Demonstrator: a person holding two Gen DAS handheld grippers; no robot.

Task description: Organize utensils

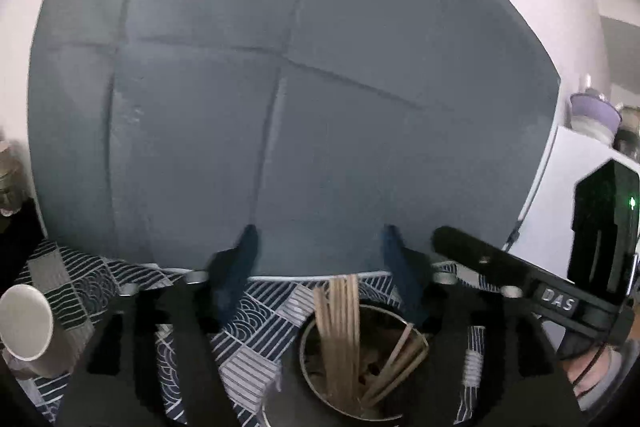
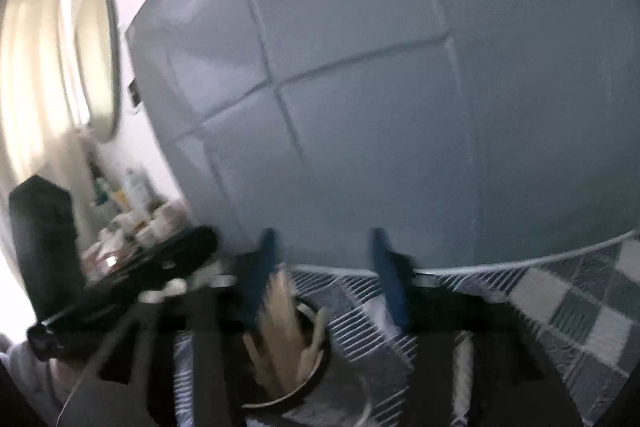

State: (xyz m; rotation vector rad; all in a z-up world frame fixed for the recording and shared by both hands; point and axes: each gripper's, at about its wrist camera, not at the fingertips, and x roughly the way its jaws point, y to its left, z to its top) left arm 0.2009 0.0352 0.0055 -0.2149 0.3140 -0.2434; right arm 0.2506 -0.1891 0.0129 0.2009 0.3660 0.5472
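Chopsticks [image 1: 340, 331] stand in a round metal cup [image 1: 312, 359] right under my two tongs, on the patterned blue-and-grey tablecloth [image 1: 256, 311]. They lean in two bunches: a thick upright bundle at the near-left side of the cup and a few loose ones slanted across to the right rim. I judge they sit upright like that so each end can be picked out from above. My left tongs [image 1: 318, 255] hang over the cup with the blue fingers [image 1: 240, 263] spread wide and nothing between them. My right tongs [image 2: 324, 267] hover over the same cup [image 2: 316, 375], also parted and empty; that view is blurred, but the pale sticks [image 2: 280, 331] show just beside the left blue finger [image 2: 260, 271]. From the left view the right tongs' black body [image 1: 560, 299] crosses in close at the lower right, so both tools are crowded round one container. I would guess the sorting is either finished for these sticks or about to start with them. Off to the left a white mug [image 1: 28, 331] lies tipped on the cloth, mouth toward me; what it holds I cannot tell. Beyond the table edge rises a grey padded panel [image 1: 300, 87], and far right a shelf with a purple-lidded jar [image 1: 596, 107].
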